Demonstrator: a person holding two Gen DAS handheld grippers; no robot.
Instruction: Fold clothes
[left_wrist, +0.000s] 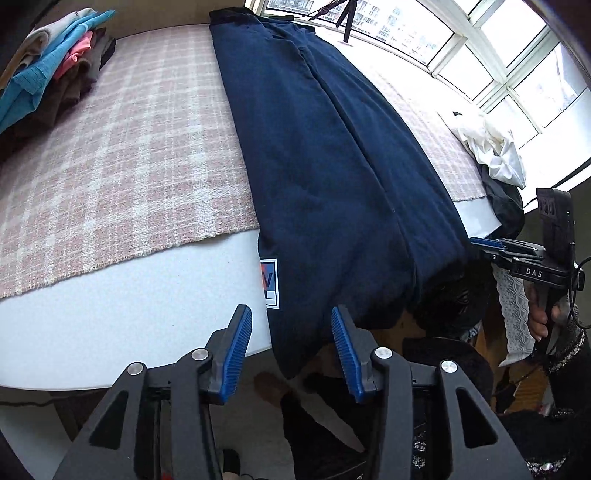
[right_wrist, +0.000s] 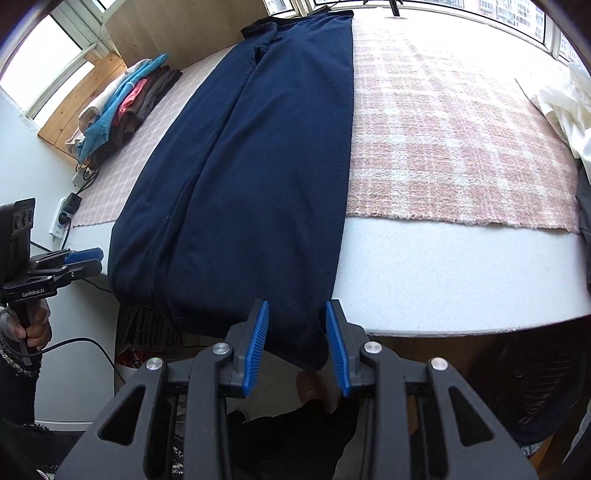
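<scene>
Lengthwise-folded, the navy garment (left_wrist: 325, 155) overhangs the table (left_wrist: 140, 295) edge, so both part-open, empty tools, left tool (left_wrist: 291, 354) and right tool (right_wrist: 297, 347), can reach its hem.

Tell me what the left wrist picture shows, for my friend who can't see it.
A long navy garment, folded lengthwise, lies on a white table, its near end hanging over the edge. The left gripper hovers open there. Folded clothes are stacked far left.

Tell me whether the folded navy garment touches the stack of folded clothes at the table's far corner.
Apart. In the left wrist view a broad strip of bare pink plaid cloth lies between the navy garment and the stack of folded clothes; the right wrist view shows the same gap.
</scene>
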